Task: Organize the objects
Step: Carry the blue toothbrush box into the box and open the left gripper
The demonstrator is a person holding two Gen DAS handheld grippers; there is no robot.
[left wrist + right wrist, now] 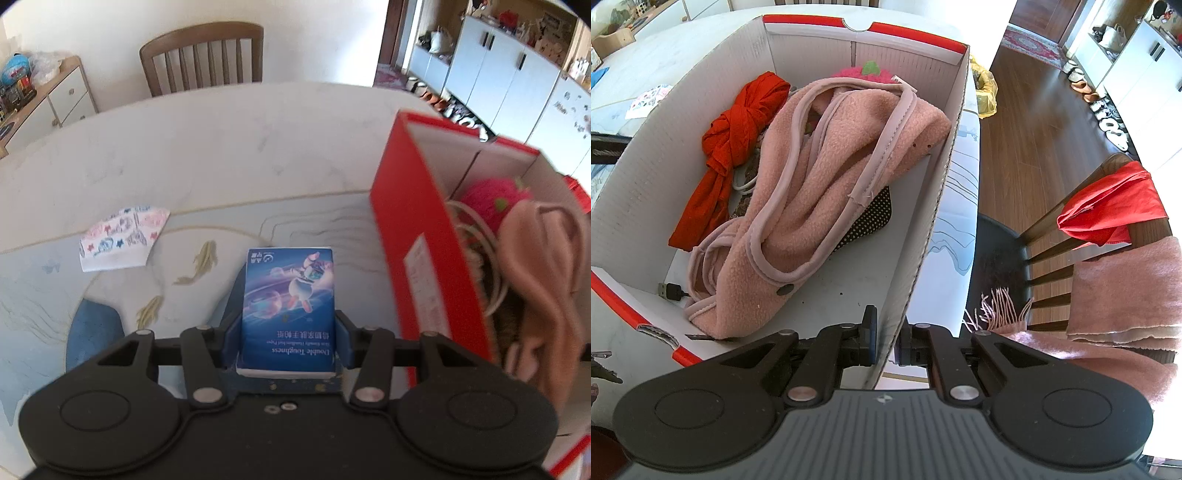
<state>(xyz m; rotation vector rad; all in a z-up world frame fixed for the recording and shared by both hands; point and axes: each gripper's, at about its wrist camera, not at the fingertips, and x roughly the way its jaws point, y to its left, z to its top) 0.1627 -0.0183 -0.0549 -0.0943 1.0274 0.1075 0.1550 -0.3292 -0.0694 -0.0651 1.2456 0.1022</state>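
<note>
Your left claw (288,332) pinches one blue tissue pack (290,310) between its pads, angled down over the tabletop (207,155); one printed mask (122,236) lies farther left. Your right claw (886,347) is clamped on the near wall of the one red box (923,236), pointing steeply down. Only the right view shows the box's inside: one pink fleece (827,192), one red knotted cloth (731,147), one plug (668,290).
</note>
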